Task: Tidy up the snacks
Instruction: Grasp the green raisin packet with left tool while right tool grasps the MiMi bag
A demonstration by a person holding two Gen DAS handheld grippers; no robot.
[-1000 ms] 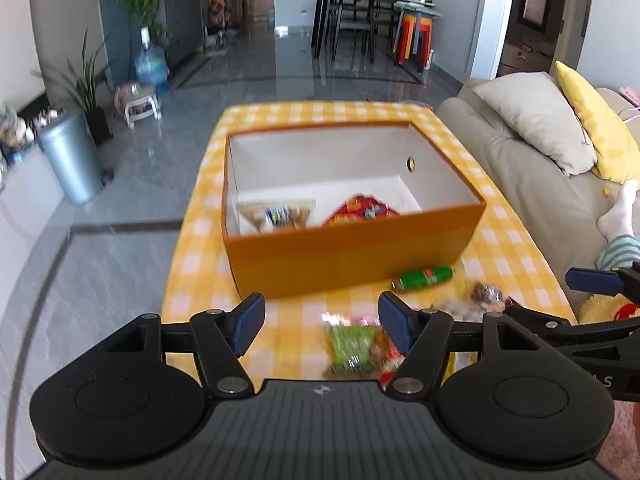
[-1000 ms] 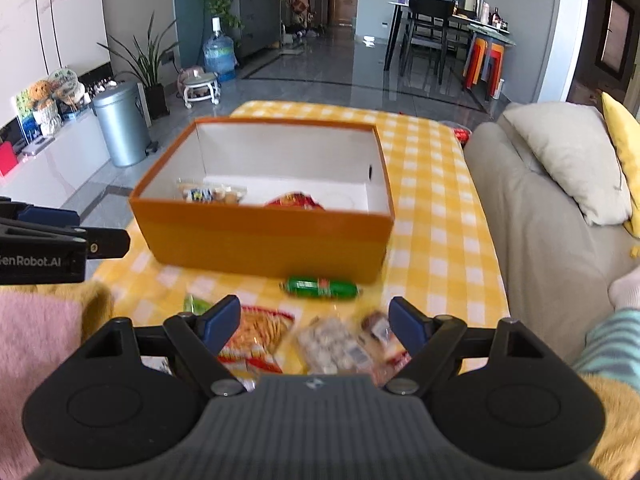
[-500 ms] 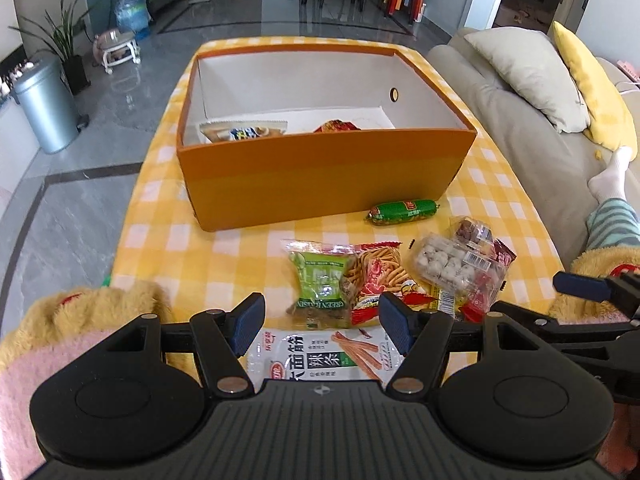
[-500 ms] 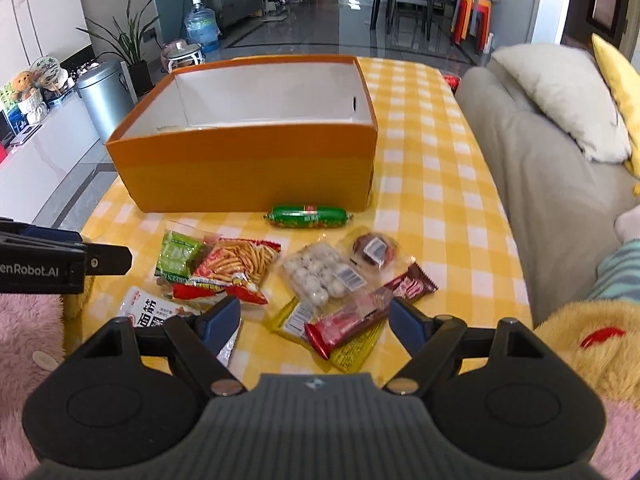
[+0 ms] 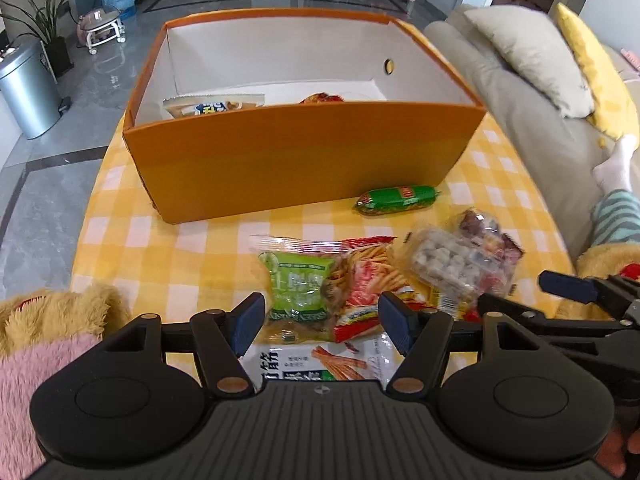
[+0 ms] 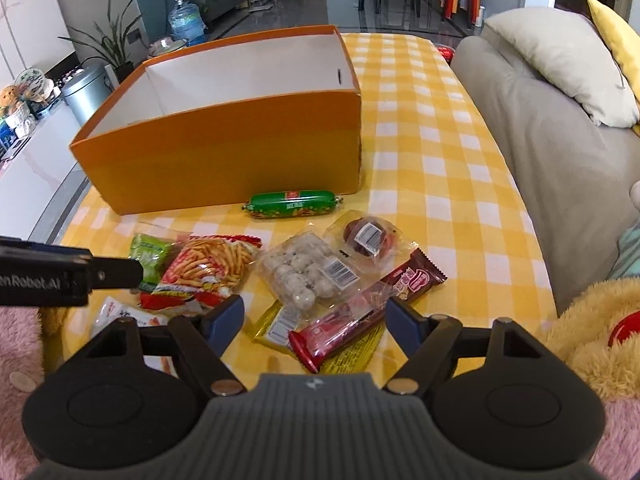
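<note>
1. Tongs first: my left gripper [image 5: 322, 322] stands wide apart with nothing pinched, tilted down over the near edge of the snack pile. My right gripper [image 6: 314, 322] is also empty; its jaws are closing a little, with the red-wrapped snack bar [image 6: 340, 320] lying between them but not pressed by the pads.
2. Nearest snack under the left gripper is the white flat packet with printed breadsticks [image 5: 316, 362], partly hidden by the tool body. Just beyond it is the green crinkly pouch [image 5: 298, 292], overlapping the red-and-clear bag of thin fried sticks [image 5: 360, 280].
3. On the right side, the red bar rests on a yellow foil wrapper [image 6: 276, 326]. Next out are the clear tray pack of pale round balls [image 6: 302, 274] and the small clear pack with a dark round piece [image 6: 366, 238].
4. Farther still, the green sausage-shaped tube [image 6: 294, 205] lies just beside the front wall of the orange cardboard box [image 5: 304, 160], which sits on the yellow-and-white checked tablecloth [image 6: 432, 168].
5. The box already holds at least two packets, seen over its rim in the left view.
6. Step, as I judge it: the reach for the next pickup, one item per hand.
7. Next move needs a lower drop, a pinch on a single wrapper without snagging its overlapping neighbours, then a lift over the box wall.
</note>
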